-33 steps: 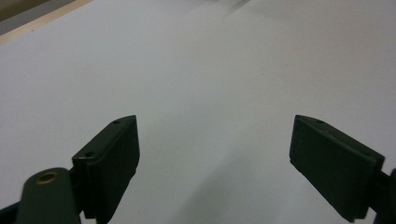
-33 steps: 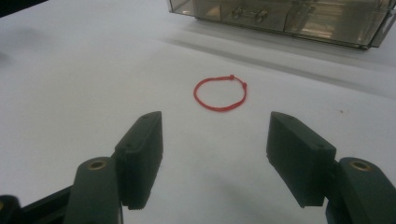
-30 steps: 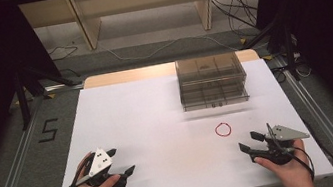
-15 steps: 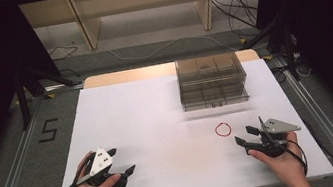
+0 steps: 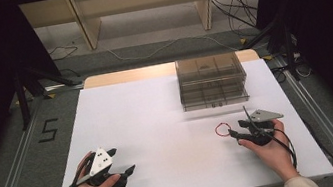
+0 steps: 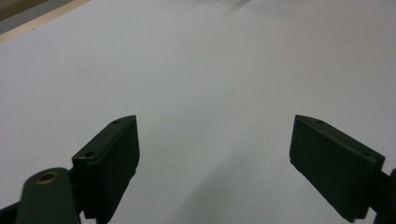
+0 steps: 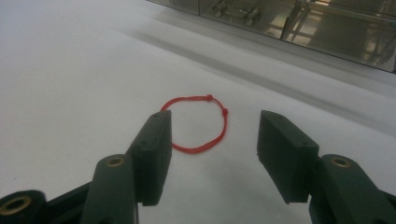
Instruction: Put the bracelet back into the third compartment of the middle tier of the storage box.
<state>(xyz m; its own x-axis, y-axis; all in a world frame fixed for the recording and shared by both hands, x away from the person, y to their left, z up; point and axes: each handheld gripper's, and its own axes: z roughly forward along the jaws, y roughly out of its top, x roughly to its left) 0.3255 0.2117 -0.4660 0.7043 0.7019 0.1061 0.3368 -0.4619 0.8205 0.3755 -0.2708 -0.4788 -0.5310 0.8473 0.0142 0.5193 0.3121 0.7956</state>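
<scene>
The right gripper point(image 7: 212, 140) gapes wide, a red string loop point(image 7: 198, 123) just ahead between its jaws, the clear drawer box point(image 5: 211, 81) beyond. The left gripper point(image 6: 215, 154), wide too, faces bare white table point(image 6: 196, 70).

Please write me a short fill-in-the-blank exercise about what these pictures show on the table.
1. The thin loop of cord on the white table is ____ in colour.
2. The loop lies just ahead of the ____ tool.
3. The left tool has its jaws ____.
4. The clear drawer box stands at the table's ____ edge.

Missing words: red; right; open; far
</scene>
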